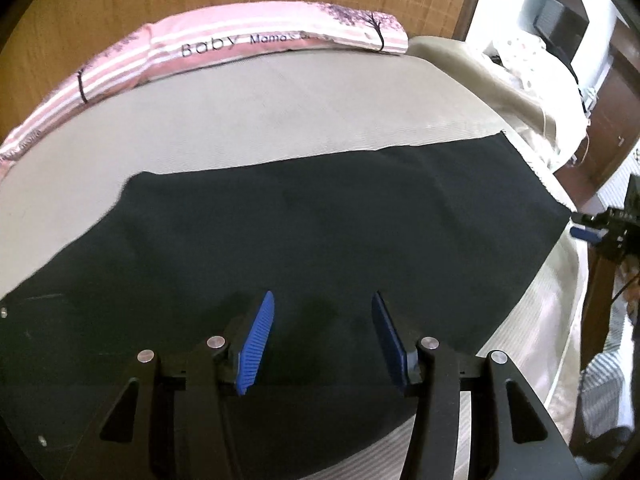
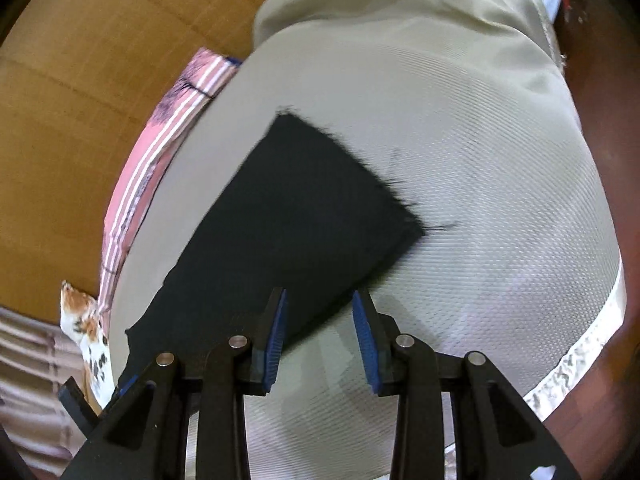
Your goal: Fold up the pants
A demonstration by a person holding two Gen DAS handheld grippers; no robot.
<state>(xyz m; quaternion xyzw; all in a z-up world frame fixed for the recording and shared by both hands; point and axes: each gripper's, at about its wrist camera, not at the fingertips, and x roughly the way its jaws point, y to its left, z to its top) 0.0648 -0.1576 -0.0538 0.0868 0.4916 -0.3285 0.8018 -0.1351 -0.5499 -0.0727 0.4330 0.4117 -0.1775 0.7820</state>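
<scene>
Black pants (image 1: 304, 232) lie flat on beige bed (image 1: 256, 120) w/ frayed hem at its edge; left gripper (image 1: 323, 312) & right gripper (image 2: 320, 308) jaws both released, gripping nothing

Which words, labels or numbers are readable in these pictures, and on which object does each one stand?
"Baby" stands on the pink striped cloth along the far edge of the bed.
"Mama" follows it on the same cloth; the letters after it are too blurred to read.
A small dark print at the cloth's left end is unreadable.
The black pants show no text.
</scene>
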